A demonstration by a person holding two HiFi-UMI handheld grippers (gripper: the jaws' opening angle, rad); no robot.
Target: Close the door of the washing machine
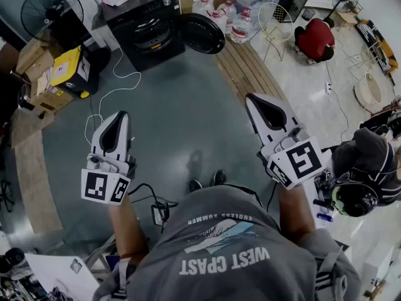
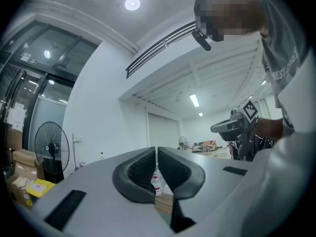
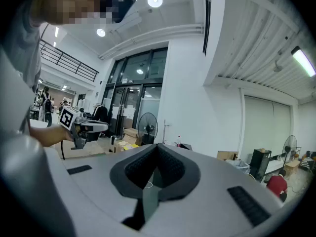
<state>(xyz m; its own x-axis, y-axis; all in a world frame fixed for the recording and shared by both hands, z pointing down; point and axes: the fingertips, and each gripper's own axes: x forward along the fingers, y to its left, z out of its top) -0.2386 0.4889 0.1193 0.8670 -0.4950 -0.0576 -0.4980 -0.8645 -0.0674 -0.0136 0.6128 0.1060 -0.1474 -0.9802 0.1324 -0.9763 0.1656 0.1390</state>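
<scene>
The washing machine (image 1: 147, 24) stood at the far end of the grey floor (image 1: 182, 118), left of centre, its front turned toward the person; its round door (image 1: 202, 33) hung wide open to the right of the drum opening, beside a cluster of water bottles (image 1: 237, 22). The left gripper (image 1: 118, 119) and the right gripper (image 1: 257, 102) were held out near the person's body, roughly level and well apart from the machine; neither touched anything. In each gripper view the two dark pads met along a thin seam with nothing between them, so both were clenched and empty.

The step in hand looked like the approach; the door itself was not yet dealt with. The next move probably called for walking forward across the floor, minding the white cable (image 1: 116, 83) trailing on the left; then bringing one closed gripper, likely the right, round to the door's outer face and pushing it leftward on its hinge until it seated against the front and latched.
</scene>
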